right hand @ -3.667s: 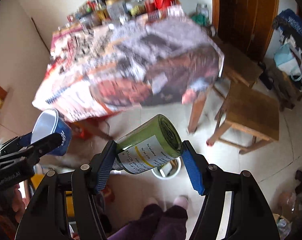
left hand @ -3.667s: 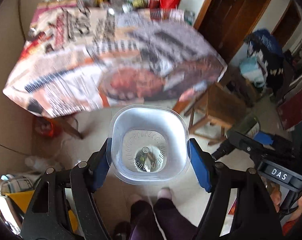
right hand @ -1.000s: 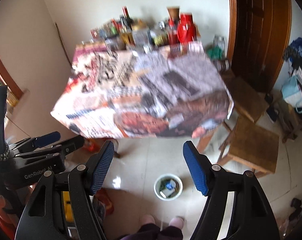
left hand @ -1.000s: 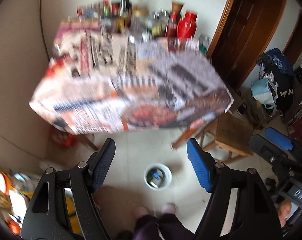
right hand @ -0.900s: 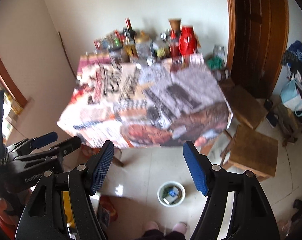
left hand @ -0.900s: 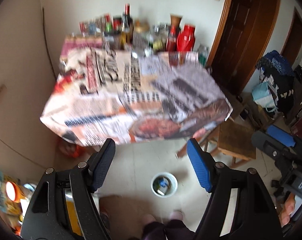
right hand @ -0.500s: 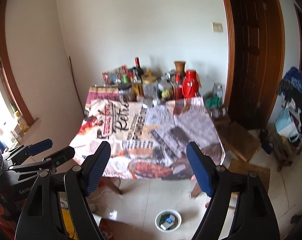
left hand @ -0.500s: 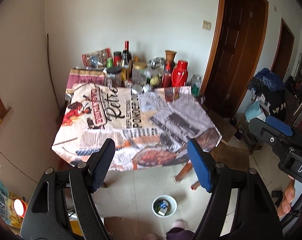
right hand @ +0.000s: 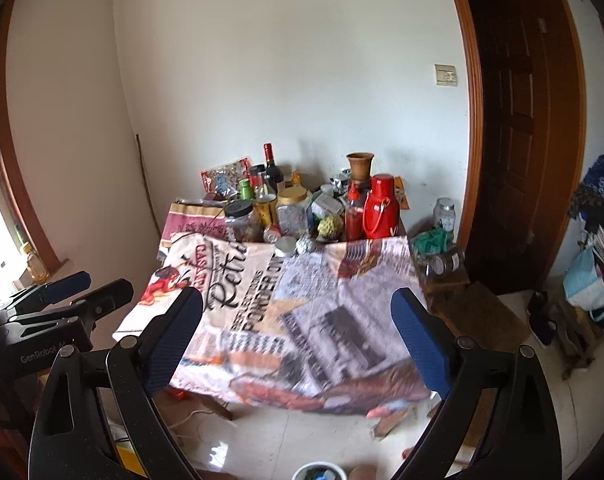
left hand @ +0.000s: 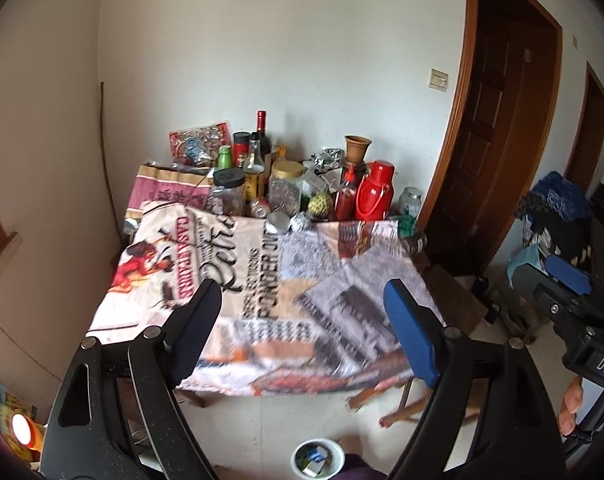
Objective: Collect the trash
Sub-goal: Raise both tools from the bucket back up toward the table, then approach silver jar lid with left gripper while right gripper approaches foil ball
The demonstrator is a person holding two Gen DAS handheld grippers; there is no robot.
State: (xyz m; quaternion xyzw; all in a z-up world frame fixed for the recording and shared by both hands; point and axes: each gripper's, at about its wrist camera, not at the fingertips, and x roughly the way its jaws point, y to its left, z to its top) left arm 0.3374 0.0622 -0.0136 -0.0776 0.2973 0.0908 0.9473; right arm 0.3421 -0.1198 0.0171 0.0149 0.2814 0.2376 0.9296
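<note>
Left gripper spread wide, empty, right gripper likewise (nothing between pads), white bin at 6 o'clock on floor, clothed table beyond

Front of table open; rear edge crowded.

The near and middle spread of the table, under its printed cloth, carries nothing, so approach from the floor side is unobstructed. Against the wall, bottles and jars, a red thermos and a clay vase stand packed together, apparently touching. A wooden stool flanks the right corner; a white bin sits on the tiled floor below.
</note>
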